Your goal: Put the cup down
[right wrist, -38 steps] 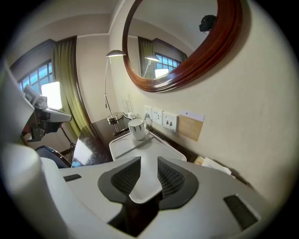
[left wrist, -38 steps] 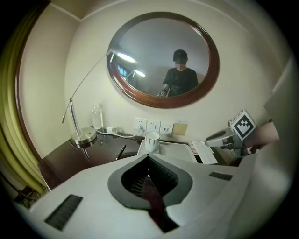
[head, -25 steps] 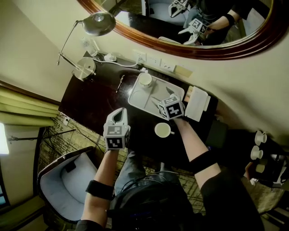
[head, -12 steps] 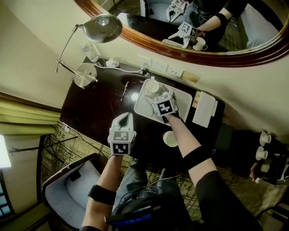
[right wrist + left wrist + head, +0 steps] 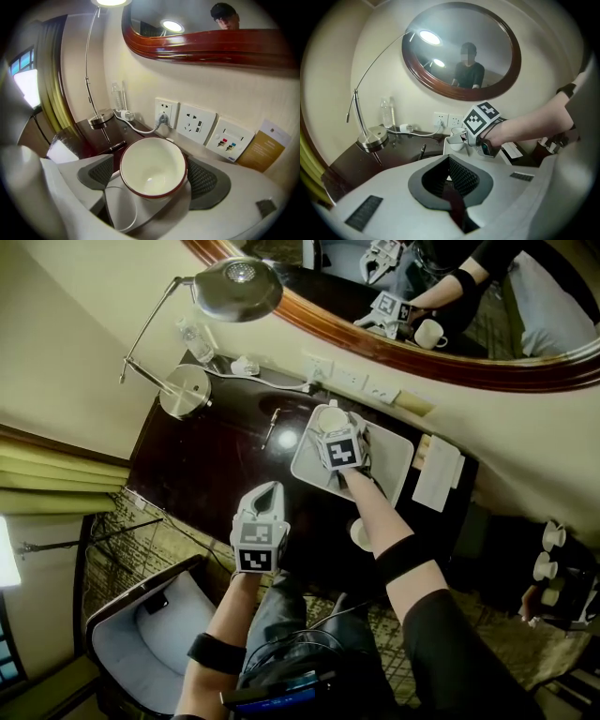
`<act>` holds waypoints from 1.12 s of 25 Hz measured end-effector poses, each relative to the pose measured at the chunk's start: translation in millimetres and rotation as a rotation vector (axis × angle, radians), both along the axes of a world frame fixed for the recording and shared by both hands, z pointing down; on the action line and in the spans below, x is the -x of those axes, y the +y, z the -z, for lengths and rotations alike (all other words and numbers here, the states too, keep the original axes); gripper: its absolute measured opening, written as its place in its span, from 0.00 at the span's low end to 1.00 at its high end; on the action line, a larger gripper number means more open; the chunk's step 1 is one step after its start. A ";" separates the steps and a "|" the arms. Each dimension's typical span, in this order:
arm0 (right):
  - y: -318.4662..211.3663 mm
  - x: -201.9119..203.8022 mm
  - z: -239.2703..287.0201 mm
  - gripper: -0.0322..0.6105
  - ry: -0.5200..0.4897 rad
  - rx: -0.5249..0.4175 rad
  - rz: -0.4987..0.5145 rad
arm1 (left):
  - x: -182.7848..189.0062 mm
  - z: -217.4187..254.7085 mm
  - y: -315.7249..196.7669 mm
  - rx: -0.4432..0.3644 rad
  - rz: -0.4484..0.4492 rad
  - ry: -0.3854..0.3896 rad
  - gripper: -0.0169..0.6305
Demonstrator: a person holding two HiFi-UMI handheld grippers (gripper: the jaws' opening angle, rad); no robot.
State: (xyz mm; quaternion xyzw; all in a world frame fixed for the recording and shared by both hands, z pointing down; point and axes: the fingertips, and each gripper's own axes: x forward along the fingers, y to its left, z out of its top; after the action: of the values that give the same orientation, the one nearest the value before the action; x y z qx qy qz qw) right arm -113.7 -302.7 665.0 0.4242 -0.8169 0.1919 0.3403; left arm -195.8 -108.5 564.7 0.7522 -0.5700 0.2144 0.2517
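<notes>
1. While the right gripper (image 5: 337, 435) reaches over the tray (image 5: 389, 460), we see its jaws spread as wide as they go; they have just been opening.
2. Between those jaws stands the cup (image 5: 152, 168), white with a dark red rim, upright and empty.
3. On the gripper's left side we see a strip of desk (image 5: 206, 456) between pad and cup wall. The right pad (image 5: 208, 180) sits just beside the wall, and we cannot tell whether it touches. Nothing is clamped.
4. From the head view, we find the cup resting on the tray, at the end that lies beyond the gripper's marker cube.
5. Straight ahead of the right gripper, past the cup, the sockets (image 5: 197, 124) line the wall, with a plug and white cable in the leftmost one.
6. Ahead and to its left, we see the lamp base (image 5: 101, 117) and a pen (image 5: 115, 146) on the dark desk.
7. Behind the right gripper, beside our right forearm, a second cup (image 5: 359, 533) stands on the desk off the tray, partly hidden by the arm.
8. To the right gripper's right, past the tray's edge, lies a white notepad (image 5: 439, 474).
9. Our left gripper (image 5: 267, 493) hangs to the left of the right one, well back from the tray. Its jaws are closed together and it holds nothing. It points toward the tray, with the right gripper and the cup ahead of it.
</notes>
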 end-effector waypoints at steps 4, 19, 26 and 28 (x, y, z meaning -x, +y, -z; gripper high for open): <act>-11.3 3.4 -3.7 0.85 0.034 -0.029 0.016 | 5.0 -5.6 5.2 0.011 0.005 0.006 0.01; 0.8 1.5 0.5 0.69 0.044 -0.040 0.143 | 10.5 -12.4 19.2 0.032 0.048 0.032 0.01; 48.3 25.1 48.0 0.69 -0.012 -0.102 0.413 | 12.3 -11.9 39.2 0.038 0.085 0.051 0.01; 72.8 37.8 59.8 0.69 -0.027 -0.115 0.517 | 15.5 -13.7 48.0 0.035 0.095 0.036 0.01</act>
State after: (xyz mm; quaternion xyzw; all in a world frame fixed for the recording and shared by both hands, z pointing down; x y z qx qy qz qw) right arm -151.4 -229.9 605.2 0.2175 -0.9121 0.0575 0.3426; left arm -211.3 -60.5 578.4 0.7234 -0.5966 0.1986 0.2852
